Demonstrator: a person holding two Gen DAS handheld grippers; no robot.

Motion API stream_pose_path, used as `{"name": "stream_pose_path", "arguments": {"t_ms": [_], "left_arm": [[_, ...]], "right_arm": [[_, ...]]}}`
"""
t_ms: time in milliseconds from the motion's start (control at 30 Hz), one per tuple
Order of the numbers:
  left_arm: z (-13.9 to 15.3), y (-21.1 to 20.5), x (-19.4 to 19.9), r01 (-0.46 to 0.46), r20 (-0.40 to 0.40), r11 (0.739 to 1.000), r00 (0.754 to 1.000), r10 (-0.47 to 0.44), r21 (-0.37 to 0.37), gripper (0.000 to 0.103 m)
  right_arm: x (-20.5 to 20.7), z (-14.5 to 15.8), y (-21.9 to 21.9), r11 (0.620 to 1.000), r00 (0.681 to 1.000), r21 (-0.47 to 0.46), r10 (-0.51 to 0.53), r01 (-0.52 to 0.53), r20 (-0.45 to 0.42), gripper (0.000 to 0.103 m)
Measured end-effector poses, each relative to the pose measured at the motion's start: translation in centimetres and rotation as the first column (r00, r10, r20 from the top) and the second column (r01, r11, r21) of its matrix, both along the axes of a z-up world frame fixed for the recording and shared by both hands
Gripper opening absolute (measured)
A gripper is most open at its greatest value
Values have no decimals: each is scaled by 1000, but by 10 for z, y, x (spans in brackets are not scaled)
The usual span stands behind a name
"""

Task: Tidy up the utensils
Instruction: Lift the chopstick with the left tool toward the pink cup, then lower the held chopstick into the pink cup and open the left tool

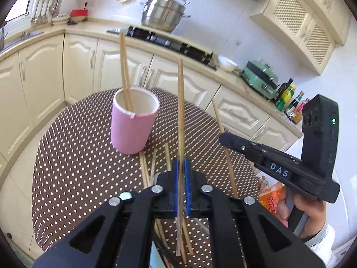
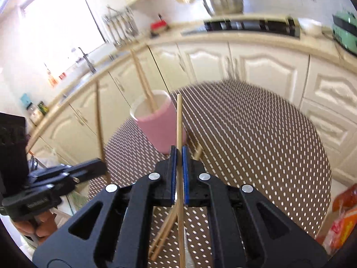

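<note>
A: How far along is the tidying?

B: Two chopsticks (image 1: pixel 125 71) stand in the pink cup (image 1: pixel 131 129) on the dotted table (image 1: pixel 73 174). Each claw grips one more: left gripper (image 1: pixel 181 167) clenched on its chopstick (image 1: pixel 181 102), right gripper (image 2: pixel 178 154) on another (image 2: pixel 179 120).

A: What's left?

B: Several loose chopsticks (image 1: pixel 154 167) lie beside the cup.

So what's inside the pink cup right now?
Two wooden chopsticks stand in the pink cup, leaning on its rim. The cup's wall hides their lower ends and the bottom.
</note>
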State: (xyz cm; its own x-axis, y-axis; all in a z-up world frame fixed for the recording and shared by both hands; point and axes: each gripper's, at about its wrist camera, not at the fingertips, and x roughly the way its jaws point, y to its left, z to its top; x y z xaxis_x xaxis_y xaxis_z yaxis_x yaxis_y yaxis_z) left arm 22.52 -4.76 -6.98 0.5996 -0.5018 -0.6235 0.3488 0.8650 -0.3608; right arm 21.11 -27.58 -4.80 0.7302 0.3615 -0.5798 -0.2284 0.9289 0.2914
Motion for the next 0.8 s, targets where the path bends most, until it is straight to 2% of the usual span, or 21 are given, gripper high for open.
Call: {"name": "stream_pose_path", "arguments": {"t_ms": [200,367,600,800], "left_arm": [[28,7,-7,-24,112,999,993,26,-21,5],[54,17,-5,-72,233,997,969,77,-28,5],[83,29,14,-137,377,989,914,149,-59,5],[95,32,35,-169,443,980,875,196,-101,5]], "right_arm": [[-13,32,24,1000,980,26,9,-15,197,5],[-1,53,34,998,950,62,7,-28,313,6],[29,67,47,991,924,118,5,-55,383,6],[51,81,55,989,892,138,-11,-57,453,6]]}}
